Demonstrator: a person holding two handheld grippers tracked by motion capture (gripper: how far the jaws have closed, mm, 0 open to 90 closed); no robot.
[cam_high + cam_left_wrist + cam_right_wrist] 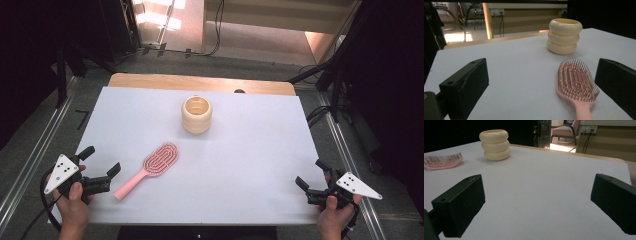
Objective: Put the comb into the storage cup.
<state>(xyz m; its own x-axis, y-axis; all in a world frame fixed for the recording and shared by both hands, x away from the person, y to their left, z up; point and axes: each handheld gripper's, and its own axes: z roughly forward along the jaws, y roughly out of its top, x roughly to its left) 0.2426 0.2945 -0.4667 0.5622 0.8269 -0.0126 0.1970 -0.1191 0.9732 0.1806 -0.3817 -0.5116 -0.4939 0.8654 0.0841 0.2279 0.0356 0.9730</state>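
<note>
Still only at the approach: left tongs spread wide just beside the pink hairbrush lying flat on the white worktop, right tongs likewise spread and idle, next probably closing on the handle.

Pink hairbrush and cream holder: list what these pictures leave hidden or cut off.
- Pink hairbrush: in the left gripper view the bottom edge cuts off its handle; in the right gripper view the left edge cuts it, leaving part of the bristled head.
- Cream holder: both gripper views look from the side, so its inside is hidden by its own wall; the high view shows the opening, but too small to tell the contents.
</note>
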